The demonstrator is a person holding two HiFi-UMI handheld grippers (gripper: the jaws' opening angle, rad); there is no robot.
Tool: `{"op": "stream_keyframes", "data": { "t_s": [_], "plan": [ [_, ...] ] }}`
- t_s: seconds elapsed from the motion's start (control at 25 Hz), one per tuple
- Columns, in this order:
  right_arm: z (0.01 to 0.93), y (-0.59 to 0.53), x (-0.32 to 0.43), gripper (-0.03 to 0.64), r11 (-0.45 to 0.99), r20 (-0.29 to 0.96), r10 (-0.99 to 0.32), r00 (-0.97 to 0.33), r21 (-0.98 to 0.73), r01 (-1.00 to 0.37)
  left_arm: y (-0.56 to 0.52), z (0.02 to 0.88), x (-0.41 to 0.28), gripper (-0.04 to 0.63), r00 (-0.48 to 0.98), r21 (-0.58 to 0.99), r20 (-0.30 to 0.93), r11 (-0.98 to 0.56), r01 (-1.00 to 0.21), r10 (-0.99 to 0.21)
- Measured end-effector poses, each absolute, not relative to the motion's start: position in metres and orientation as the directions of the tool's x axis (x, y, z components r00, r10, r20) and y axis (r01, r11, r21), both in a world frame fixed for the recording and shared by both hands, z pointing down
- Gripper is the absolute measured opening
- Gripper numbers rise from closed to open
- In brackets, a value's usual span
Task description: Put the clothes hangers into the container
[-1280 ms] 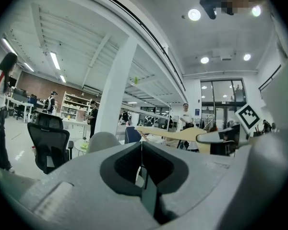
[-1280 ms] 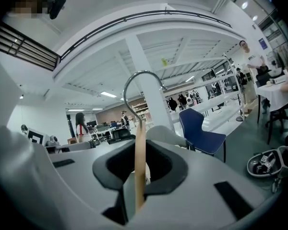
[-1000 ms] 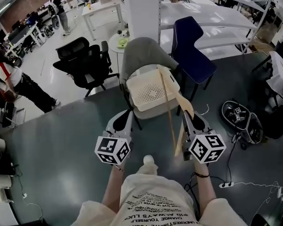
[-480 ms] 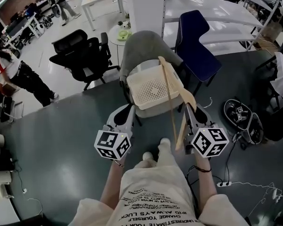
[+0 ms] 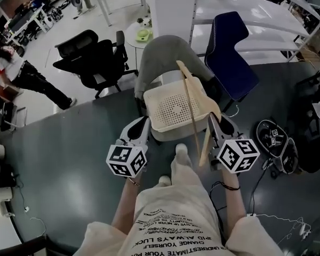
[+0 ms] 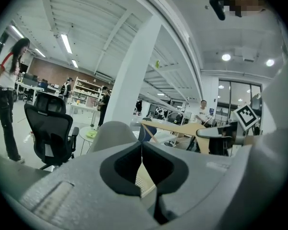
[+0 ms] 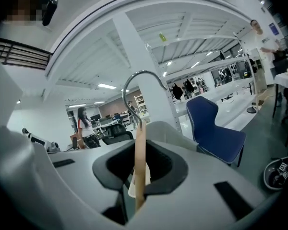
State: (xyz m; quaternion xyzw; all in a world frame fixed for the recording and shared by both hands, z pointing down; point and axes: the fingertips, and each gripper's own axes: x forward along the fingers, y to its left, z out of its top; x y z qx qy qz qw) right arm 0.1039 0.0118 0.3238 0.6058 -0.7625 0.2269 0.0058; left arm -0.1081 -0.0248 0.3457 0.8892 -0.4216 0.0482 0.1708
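A cream perforated basket (image 5: 173, 110) sits on the seat of a grey chair (image 5: 162, 57) just ahead of me. My right gripper (image 5: 213, 122) is shut on a wooden clothes hanger (image 5: 192, 111), whose long arm slants over the basket's right side. In the right gripper view the hanger's wood (image 7: 140, 147) stands upright between the jaws of the right gripper (image 7: 140, 178), with its metal hook (image 7: 139, 80) curving above. My left gripper (image 5: 141, 126) hovers by the basket's near left corner. Its jaws (image 6: 142, 150) meet with nothing between them. The hanger (image 6: 182, 128) also shows in the left gripper view.
A blue chair (image 5: 232, 57) stands right of the grey one, a black office chair (image 5: 93, 57) to its left, a white pillar (image 5: 173, 4) behind. A round black bag (image 5: 274, 143) and cables lie on the dark floor at right. People stand far left (image 5: 21, 79).
Both grippers have moved forward toward the basket, the hanger going with the right one. The basket and chair now lie closer, and my foot has stepped forward.
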Motion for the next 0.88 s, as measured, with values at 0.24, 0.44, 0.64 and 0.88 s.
{"op": "stream_keyframes", "data": {
  "t_s": [0.24, 0.44, 0.64, 0.88],
  "plan": [
    [0.347, -0.058, 0.109, 0.054, 0.263, 0.356, -0.85, -0.389, -0.353, -0.898, -0.086, 0.372, -0.099, 0.023, 0.593, 0.321, 0.284, -0.507, -0.8, -0.754],
    [0.374, -0.1, 0.114, 0.054, 0.343, 0.419, -0.762, -0.494, -0.387, -0.856, -0.116, 0.399, -0.081, 0.023, 0.571, 0.357, 0.347, -0.458, -0.814, -0.744],
    [0.4, -0.124, 0.11, 0.054, 0.415, 0.464, -0.66, -0.591, -0.431, -0.801, -0.129, 0.424, -0.074, 0.023, 0.544, 0.387, 0.4, -0.402, -0.83, -0.737],
    [0.427, -0.152, 0.114, 0.054, 0.492, 0.51, -0.534, -0.674, -0.462, -0.738, -0.148, 0.449, -0.067, 0.023, 0.509, 0.423, 0.442, -0.329, -0.845, -0.739]
  ]
}}
